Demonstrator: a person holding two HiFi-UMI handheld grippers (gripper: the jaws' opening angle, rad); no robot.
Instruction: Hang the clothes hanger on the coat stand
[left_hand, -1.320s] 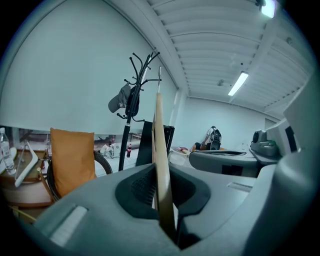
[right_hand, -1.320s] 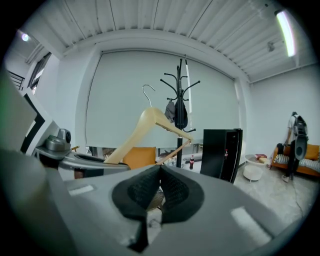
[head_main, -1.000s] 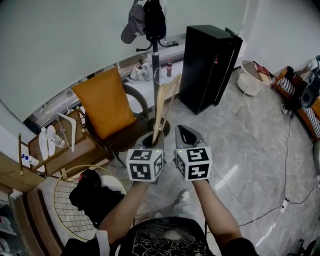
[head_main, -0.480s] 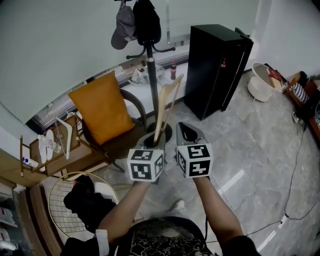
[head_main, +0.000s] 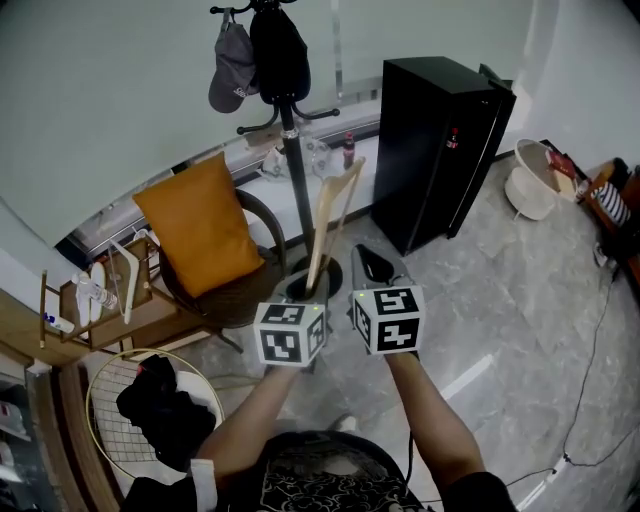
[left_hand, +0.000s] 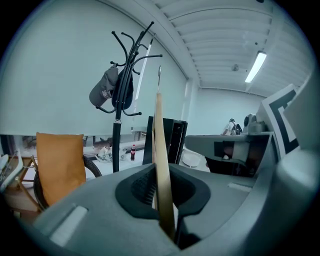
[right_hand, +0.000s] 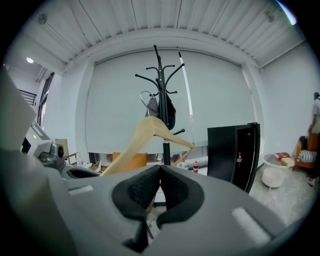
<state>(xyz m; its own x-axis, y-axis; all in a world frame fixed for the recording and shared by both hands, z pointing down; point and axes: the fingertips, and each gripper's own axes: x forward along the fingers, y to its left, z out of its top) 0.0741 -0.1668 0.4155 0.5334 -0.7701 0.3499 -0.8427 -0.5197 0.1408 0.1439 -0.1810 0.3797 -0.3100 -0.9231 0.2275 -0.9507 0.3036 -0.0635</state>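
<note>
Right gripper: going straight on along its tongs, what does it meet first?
Probably the pole of the coat stand, almost dead ahead; the clothes hanger crosses higher. Depth unclear.

The person wore a black top (head_main: 330, 478) with a pale swirling print. The grey left gripper (head_main: 303, 287) and right gripper (head_main: 370, 266) each bore a white cube (head_main: 290, 335) printed with black squares.

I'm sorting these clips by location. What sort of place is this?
Likely a lived-in room or office lounge: a coat stand holding a cap, an armchair with an orange cushion, and a black cabinet.
</note>
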